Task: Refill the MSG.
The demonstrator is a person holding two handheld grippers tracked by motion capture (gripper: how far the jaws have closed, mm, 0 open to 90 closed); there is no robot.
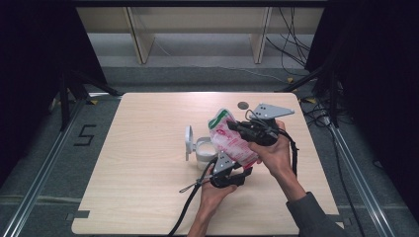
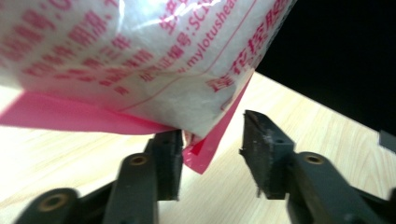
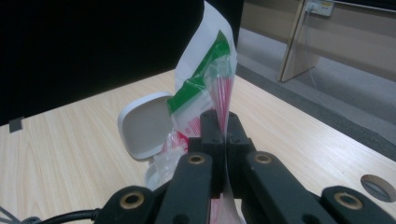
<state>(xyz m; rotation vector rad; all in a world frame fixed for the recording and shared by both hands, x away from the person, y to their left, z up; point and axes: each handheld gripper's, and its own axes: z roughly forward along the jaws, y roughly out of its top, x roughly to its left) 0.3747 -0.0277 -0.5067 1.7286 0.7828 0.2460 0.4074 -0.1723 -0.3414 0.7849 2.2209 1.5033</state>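
While the right gripper [image 1: 243, 129] clamps its jaws flat on the upper part of the plastic bag [image 1: 231, 138], the bag hangs tilted above the middle-right of the wooden table [image 1: 148, 148], its green-striped top edge pointing away from the person. In the right gripper view the two black jaws meet on a thin fold of the bag [image 3: 212, 84], the film pinched between them and rising above the tips. The bag is white with pink print and a pink bottom seam. Its lower corner dips toward the left gripper [image 1: 236, 170], which a hand [image 1: 215, 192] holds near the table's front. In the left gripper view the jaws stand partly apart, about half spread; the pink corner [image 2: 205, 149] hangs between them, just at the inner face of the left-hand jaw, and the other jaw is clear of it, so nothing is pinched there. Just left of the bag a small white container [image 1: 202, 150] stands on the table with its hinged lid [image 1: 188, 142] upright and open. A round grey grommet [image 1: 243, 104] sits in the table near the far edge.
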